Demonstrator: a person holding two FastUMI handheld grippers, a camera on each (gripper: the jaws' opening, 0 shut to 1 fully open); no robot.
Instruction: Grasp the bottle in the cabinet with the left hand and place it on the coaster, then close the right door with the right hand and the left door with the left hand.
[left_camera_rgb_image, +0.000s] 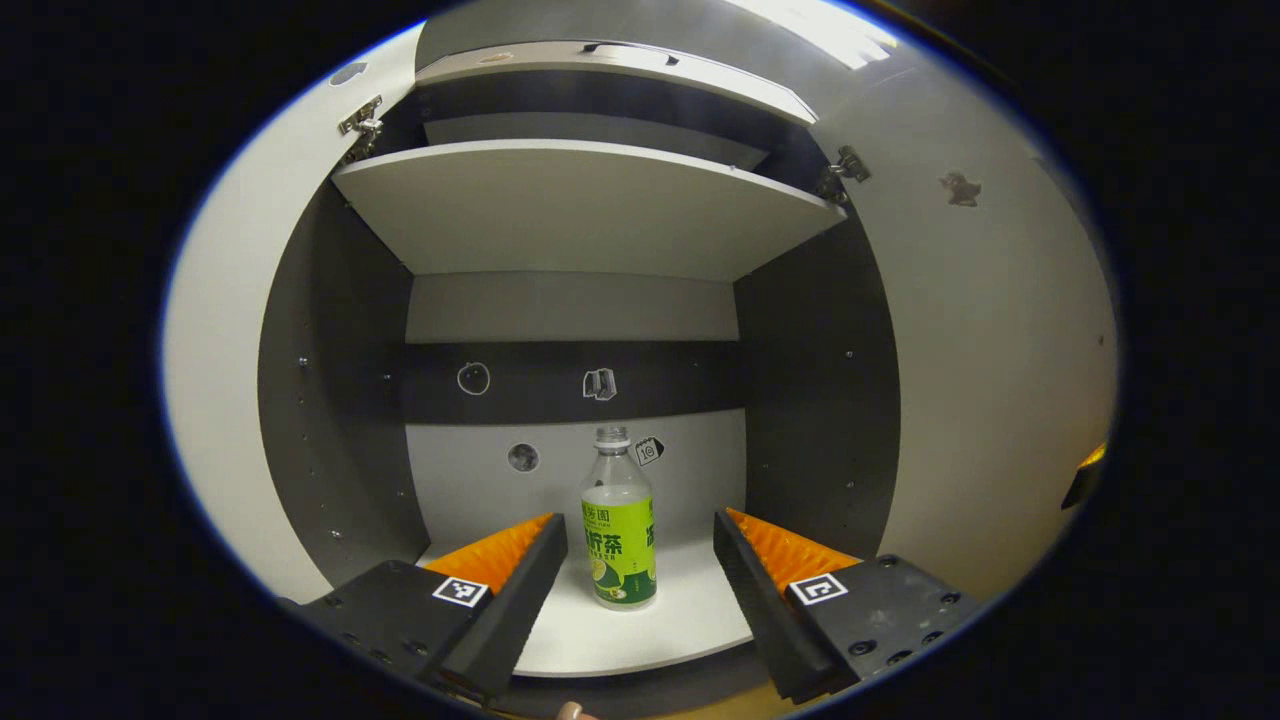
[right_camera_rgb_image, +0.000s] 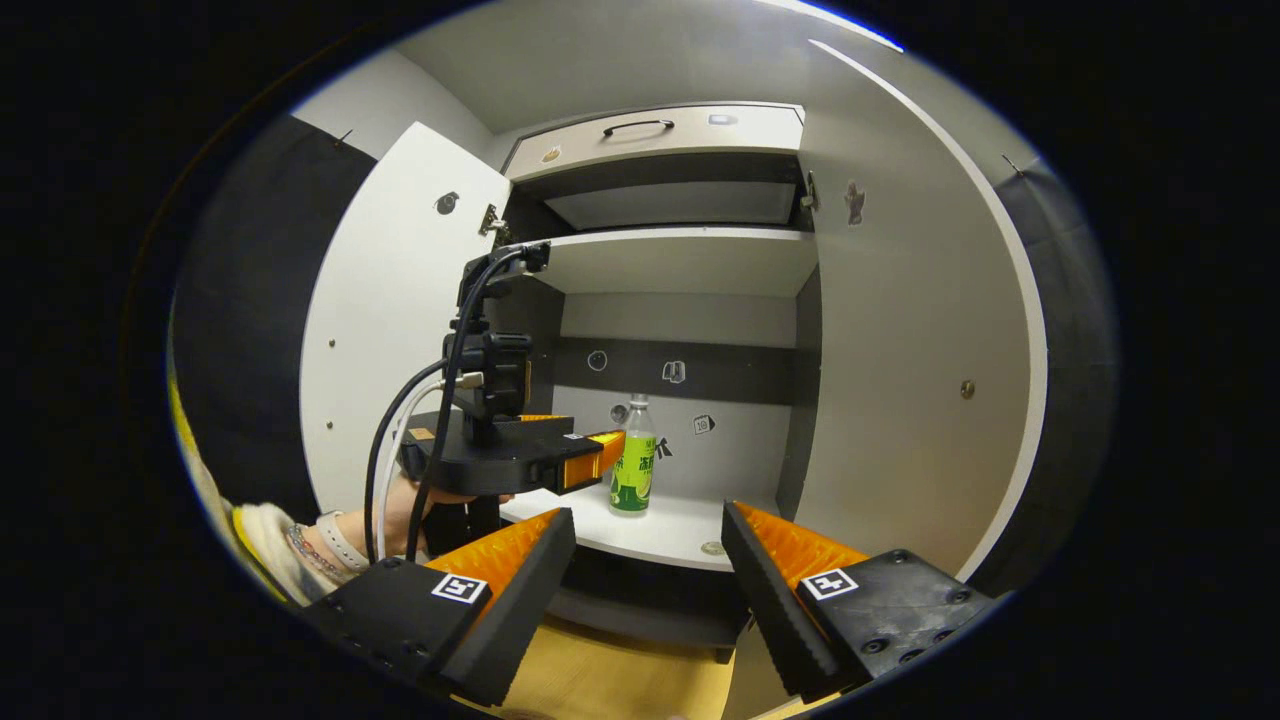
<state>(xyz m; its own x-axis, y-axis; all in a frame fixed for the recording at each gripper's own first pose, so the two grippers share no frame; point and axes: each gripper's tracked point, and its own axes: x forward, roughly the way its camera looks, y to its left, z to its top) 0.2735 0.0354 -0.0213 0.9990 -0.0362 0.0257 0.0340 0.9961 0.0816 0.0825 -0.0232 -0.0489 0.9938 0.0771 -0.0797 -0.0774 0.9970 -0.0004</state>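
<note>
A clear bottle (left_camera_rgb_image: 619, 525) with a green label and white cap stands upright on the cabinet's lower shelf (left_camera_rgb_image: 640, 640). My left gripper (left_camera_rgb_image: 640, 535) is open, its fingers on either side of the bottle but short of it, not touching. In the right gripper view the same bottle (right_camera_rgb_image: 633, 460) stands on the shelf (right_camera_rgb_image: 660, 535), and the left gripper (right_camera_rgb_image: 600, 452), held by a hand, reaches in from the left toward it. My right gripper (right_camera_rgb_image: 648, 530) is open and holds nothing, back from the cabinet. Both doors stand open: left door (right_camera_rgb_image: 385, 330), right door (right_camera_rgb_image: 900, 350).
An upper shelf (left_camera_rgb_image: 590, 200) spans the cabinet above the bottle. A closed drawer with a dark handle (right_camera_rgb_image: 640, 126) sits on top. Cables (right_camera_rgb_image: 420, 440) hang from the left gripper. A yellowish floor (right_camera_rgb_image: 620, 680) lies below the cabinet. A person's sleeve (right_camera_rgb_image: 260, 540) is at the left.
</note>
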